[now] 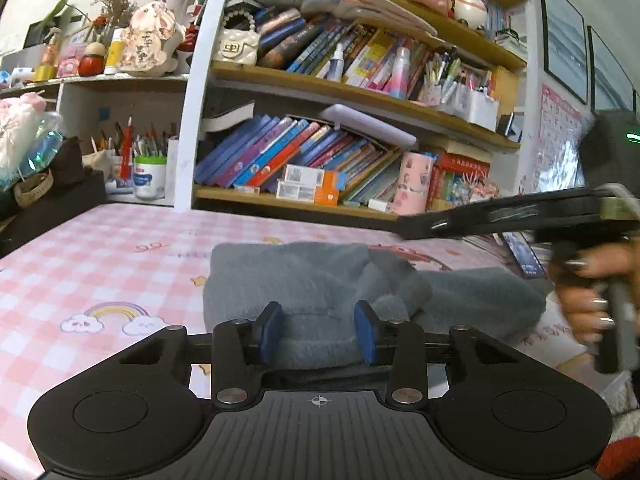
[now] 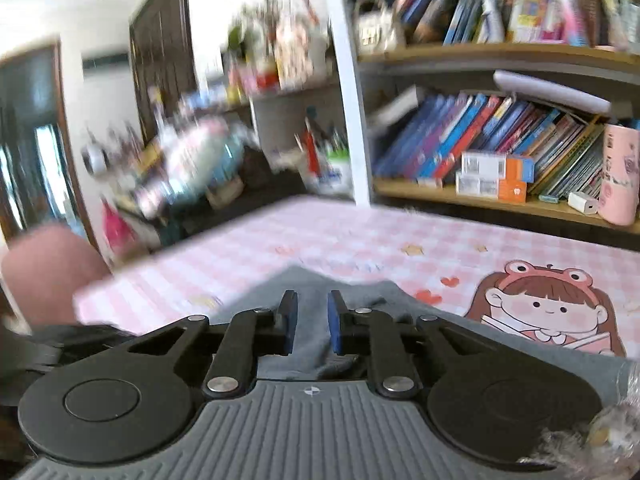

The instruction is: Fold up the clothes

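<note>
A grey fleece garment (image 1: 320, 280) lies bunched and partly folded on the pink checked tablecloth (image 1: 100, 264). My left gripper (image 1: 319, 330) is open, its blue pads (image 1: 270, 330) low over the garment's near edge, holding nothing. My right gripper (image 2: 311, 326) is partly open above the same grey garment (image 2: 308, 292), with cloth showing between the pads; no grip shows. In the left wrist view the right gripper's body (image 1: 520, 216) hangs in the air at the right, held by a hand (image 1: 592, 288), above the garment's right part.
A bookshelf (image 1: 360, 200) full of books stands right behind the table. A pink cup (image 2: 620, 176) and small boxes (image 2: 496, 178) sit on its lowest shelf. Pen holders (image 1: 150, 176) and clutter stand at the back left. A pink chair (image 2: 48, 268) is left of the table.
</note>
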Tool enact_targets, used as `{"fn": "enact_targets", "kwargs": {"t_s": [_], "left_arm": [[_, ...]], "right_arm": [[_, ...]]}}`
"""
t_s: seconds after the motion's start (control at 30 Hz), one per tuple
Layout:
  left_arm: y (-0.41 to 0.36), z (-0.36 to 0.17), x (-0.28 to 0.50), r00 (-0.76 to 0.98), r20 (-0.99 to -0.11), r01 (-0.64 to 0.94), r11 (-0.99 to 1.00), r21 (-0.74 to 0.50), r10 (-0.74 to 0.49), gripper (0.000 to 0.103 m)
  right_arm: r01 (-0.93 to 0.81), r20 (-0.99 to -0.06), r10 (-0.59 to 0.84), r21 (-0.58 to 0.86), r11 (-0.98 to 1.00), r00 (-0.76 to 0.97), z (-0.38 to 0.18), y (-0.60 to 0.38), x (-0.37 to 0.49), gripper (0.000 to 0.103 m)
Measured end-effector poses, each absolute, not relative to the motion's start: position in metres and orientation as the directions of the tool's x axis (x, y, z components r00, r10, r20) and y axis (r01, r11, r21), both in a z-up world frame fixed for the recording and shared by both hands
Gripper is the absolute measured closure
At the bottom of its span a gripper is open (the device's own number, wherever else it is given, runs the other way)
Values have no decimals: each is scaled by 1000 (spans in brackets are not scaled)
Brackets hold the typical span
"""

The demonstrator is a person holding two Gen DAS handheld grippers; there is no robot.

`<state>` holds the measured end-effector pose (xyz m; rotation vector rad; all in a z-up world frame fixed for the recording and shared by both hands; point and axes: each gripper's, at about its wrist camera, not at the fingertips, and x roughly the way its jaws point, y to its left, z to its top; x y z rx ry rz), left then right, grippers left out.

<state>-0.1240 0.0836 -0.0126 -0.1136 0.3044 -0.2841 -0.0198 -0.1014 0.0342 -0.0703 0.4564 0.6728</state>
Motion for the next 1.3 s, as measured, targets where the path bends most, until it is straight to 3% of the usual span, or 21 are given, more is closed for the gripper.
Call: {"fn": "enact_targets", "kwargs": {"t_s": [0.13, 0.4, 0.47, 0.57, 0.73, 0.77, 0.97, 1.3], "left_arm": [[83, -16, -127, 906, -278, 280, 944, -173, -319, 63], [82, -14, -138, 923, -234, 269, 946, -181, -307, 49], [82, -15, -138, 923, -230, 267, 945, -191, -307, 46], [79, -16, -138, 925, -226, 265, 944, -196, -307, 41], [65, -15, -147, 946, -198, 227, 960, -162, -257, 11], [61, -14, -149, 952, -189, 215, 966, -144, -240, 9], [55, -11, -156, 962, -172, 196, 974, -116, -214, 4], [52, -21, -158, 936, -201, 256, 950, -180, -290, 0]], "right_arm": [[-554, -537, 488, 46, 831, 688, -2, -89, 20, 87], [-595, -455, 566, 94, 798, 687, 18, -109, -21, 82], [-622, -459, 581, 76, 779, 672, 20, -106, -34, 73], [-623, -539, 533, 22, 782, 651, 4, -95, -37, 72], [-596, -537, 542, 88, 798, 647, -7, -103, -35, 71], [-591, -527, 547, 101, 800, 650, -4, -106, -37, 69], [-568, -473, 565, 156, 809, 676, 11, -134, -64, 55], [-359, -528, 389, 165, 919, 755, 9, -214, -88, 39]]}}
